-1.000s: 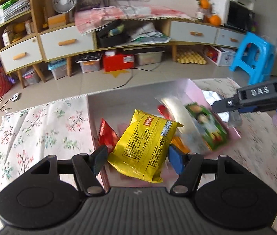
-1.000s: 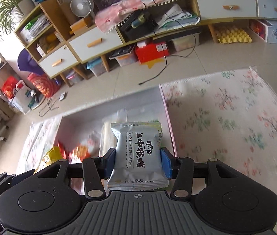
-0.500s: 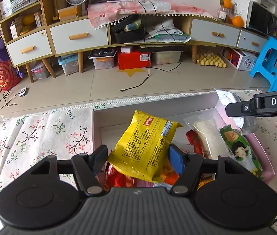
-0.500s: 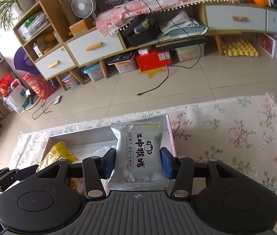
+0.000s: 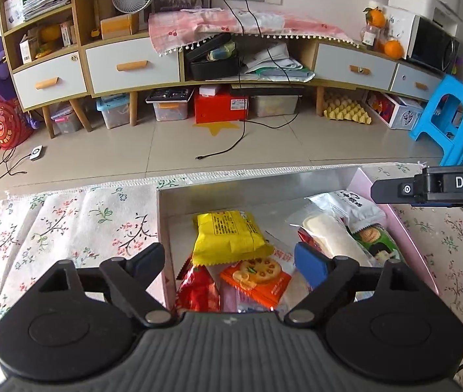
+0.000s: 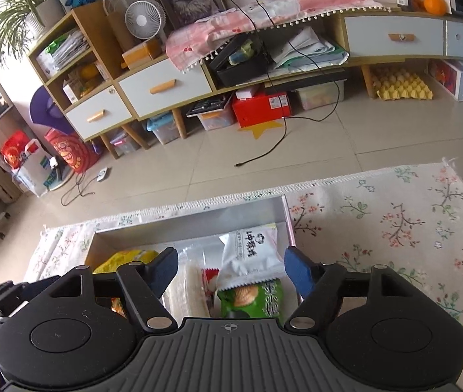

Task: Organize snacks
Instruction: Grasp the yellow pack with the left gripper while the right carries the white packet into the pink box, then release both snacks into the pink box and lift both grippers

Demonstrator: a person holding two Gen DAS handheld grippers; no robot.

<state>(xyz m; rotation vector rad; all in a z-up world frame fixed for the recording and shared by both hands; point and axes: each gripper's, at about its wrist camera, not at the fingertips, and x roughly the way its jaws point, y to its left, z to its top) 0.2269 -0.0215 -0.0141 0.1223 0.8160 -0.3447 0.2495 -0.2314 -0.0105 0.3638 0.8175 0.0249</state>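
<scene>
A pink box (image 5: 398, 225) with a silver inside lies on the flowered cloth and holds the snacks. My left gripper (image 5: 229, 261) is open above it. A yellow packet (image 5: 228, 232) lies in the box below my fingers, with a red packet (image 5: 198, 287) and an orange biscuit packet (image 5: 257, 277) nearer me. My right gripper (image 6: 231, 269) is open over the box (image 6: 288, 225). A white packet (image 6: 251, 254) lies below it on a green biscuit packet (image 6: 251, 297). The white packet (image 5: 349, 205) also shows in the left wrist view, under the right gripper's arm (image 5: 434, 186).
A clear bag with a white roll (image 5: 326, 232) lies in the box. The flowered cloth (image 5: 68, 222) covers the table on both sides of the box. Beyond the table edge are tiled floor, a low cabinet (image 5: 133, 65) and a blue stool (image 5: 450, 117).
Both grippers opened. The yellow packet dropped from the left gripper into the box, and the white packet dropped from the right gripper onto the green packet. Both grippers rose and tilted up.
</scene>
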